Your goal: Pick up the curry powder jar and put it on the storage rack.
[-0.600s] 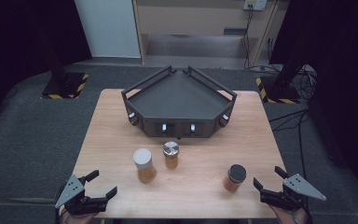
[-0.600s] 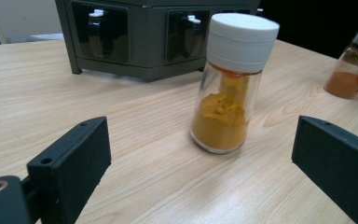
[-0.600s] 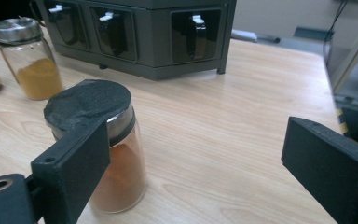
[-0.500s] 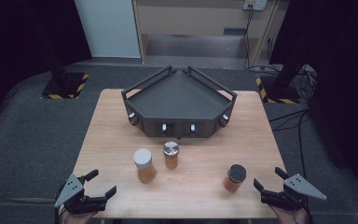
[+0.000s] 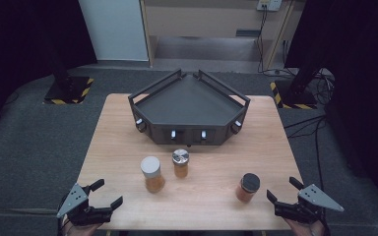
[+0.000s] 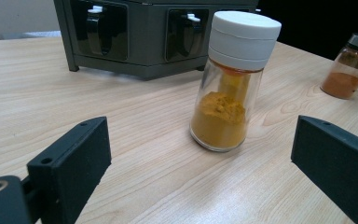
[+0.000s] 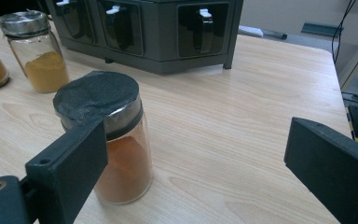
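Left tool (image 5: 107, 193) spread wide, empty, near white-capped glass jar of yellow powder (image 6: 228, 84). Right tool (image 5: 283, 189) spread, empty, beside black-lidded glass jar of orange powder (image 7: 116, 149) on pale wooden counter (image 5: 211, 196).

No readable text, label, brand or number appears anywhere. The three spice jars carry no labels, and the dark rack shows no lettering. The only sign-like marking is yellow-and-black hazard striping (image 5: 65, 101) on the floor at the upper left.
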### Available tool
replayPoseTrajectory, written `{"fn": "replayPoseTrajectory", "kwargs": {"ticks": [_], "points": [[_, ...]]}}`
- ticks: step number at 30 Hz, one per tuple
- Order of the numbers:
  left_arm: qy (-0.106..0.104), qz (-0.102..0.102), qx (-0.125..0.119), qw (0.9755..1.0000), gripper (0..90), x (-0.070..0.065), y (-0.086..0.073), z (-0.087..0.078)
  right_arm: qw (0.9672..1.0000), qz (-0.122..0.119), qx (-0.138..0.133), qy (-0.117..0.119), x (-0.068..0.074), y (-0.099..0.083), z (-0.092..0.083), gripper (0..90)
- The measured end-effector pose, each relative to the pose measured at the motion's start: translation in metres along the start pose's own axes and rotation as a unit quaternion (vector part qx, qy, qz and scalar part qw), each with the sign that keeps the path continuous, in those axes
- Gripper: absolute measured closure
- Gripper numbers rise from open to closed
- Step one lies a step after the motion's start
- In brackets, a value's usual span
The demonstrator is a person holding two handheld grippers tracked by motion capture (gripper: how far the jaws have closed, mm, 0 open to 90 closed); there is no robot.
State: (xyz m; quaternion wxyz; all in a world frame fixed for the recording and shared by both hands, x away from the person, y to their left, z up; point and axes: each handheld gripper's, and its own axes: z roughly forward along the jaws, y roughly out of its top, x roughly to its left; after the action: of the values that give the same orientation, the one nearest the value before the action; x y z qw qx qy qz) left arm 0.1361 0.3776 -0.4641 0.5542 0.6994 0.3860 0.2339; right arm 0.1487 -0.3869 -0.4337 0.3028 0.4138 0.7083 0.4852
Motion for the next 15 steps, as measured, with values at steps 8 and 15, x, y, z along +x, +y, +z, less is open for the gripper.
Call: {"fn": "replayPoseTrajectory", "kwargs": {"ticks": [8, 15], "points": [[-0.002, -0.001, -0.003, 1.0000, 3.6, 0.0005, -0.0008, 0.0002, 1.0000, 0.001, 0.005, 0.003, -0.0009, 0.0007, 0.0020, 5.9], [-0.003, -0.001, -0.007, 1.0000, 3.4, 0.0005, -0.0009, -0.0006, 1.0000, 0.003, 0.005, 0.004, -0.0015, 0.0005, 0.0021, 5.8]]}}
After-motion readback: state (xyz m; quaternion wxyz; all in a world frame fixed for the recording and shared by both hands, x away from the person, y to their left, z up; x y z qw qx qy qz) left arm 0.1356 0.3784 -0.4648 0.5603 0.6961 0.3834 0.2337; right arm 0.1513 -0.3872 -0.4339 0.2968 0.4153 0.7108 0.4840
